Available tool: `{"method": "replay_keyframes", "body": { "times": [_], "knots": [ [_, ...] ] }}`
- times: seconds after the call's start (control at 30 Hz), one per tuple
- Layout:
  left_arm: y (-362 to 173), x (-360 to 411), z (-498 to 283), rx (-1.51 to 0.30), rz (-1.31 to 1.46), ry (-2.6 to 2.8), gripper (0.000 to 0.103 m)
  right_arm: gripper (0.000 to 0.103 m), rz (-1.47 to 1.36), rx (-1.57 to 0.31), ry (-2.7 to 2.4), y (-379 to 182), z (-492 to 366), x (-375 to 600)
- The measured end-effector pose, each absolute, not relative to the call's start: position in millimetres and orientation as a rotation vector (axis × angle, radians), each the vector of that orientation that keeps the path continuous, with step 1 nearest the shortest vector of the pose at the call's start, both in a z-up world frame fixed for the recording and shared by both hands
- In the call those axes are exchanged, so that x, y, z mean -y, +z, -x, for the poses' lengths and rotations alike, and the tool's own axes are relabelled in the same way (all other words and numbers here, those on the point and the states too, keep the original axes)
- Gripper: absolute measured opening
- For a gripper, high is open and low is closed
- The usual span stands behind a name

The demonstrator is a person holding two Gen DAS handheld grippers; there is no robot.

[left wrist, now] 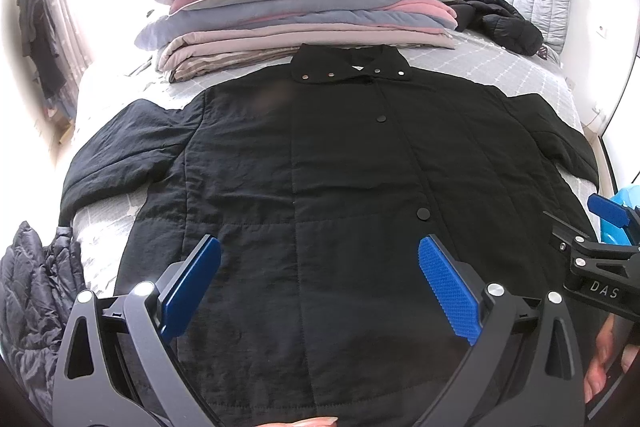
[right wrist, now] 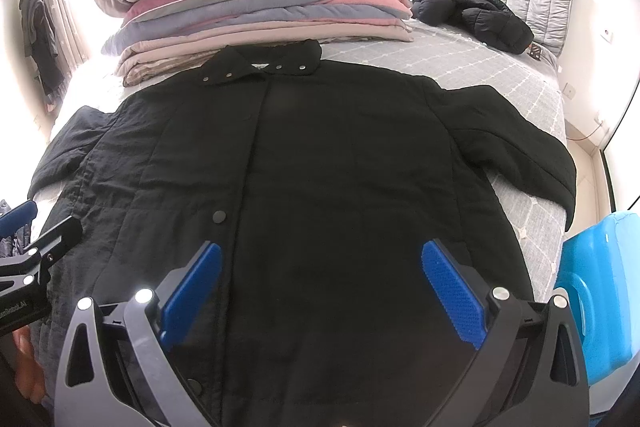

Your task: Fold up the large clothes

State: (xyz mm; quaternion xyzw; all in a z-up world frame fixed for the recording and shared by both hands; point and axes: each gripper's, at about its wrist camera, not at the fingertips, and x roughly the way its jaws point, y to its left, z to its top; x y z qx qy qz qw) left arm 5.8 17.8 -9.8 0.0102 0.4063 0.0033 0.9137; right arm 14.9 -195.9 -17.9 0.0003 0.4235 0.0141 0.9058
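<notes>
Lying flat, front side up, on the grey grid-patterned bedspread [left wrist: 500, 75]: one large black quilted coat [left wrist: 320, 163], collar toward the stack of folded pink, lilac and beige quilts [left wrist: 288, 15], both sleeves spread outward from the body.

Left gripper [left wrist: 320, 287]: blue-padded fingers [left wrist: 448, 291] spread wide, nothing between them; hangs over the coat's lower front, just hem-side of the lowest visible black snap button [left wrist: 423, 213]. Contact with fabric: cannot tell.

Right gripper [right wrist: 320, 291]: blue-padded fingers [right wrist: 452, 293] equally wide apart, empty, over the coat's lower front beside the button placket. Contact: cannot tell.

Each gripper shows at the edge of the other's view, side by side above the coat's hem end.

Other items: black puffer jacket [right wrist: 476, 15] beyond the coat's collar, beside the quilts; bright blue plastic object [right wrist: 600, 287] off the coat's outer sleeve.
</notes>
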Motion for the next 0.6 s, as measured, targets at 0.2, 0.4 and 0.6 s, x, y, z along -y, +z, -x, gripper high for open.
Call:
{"method": "replay_keyframes", "body": {
  "times": [0.2,0.4,0.6],
  "knots": [
    [-8.8,-17.5,-5.3,-0.837,-0.019,0.007,0.096,0.097,0.000,-0.876,0.027,-18.6,-14.3,196.0],
    [-8.9,-17.4,-5.0,-0.841,-0.020,0.006,0.096,0.097,-0.001,-0.876,0.028,-18.8,-14.2,195.7],
    [-8.9,-17.2,-5.2,-0.841,-0.022,0.005,0.096,0.097,-0.001,-0.877,0.027,-18.5,-14.6,195.3]
  ]
}}
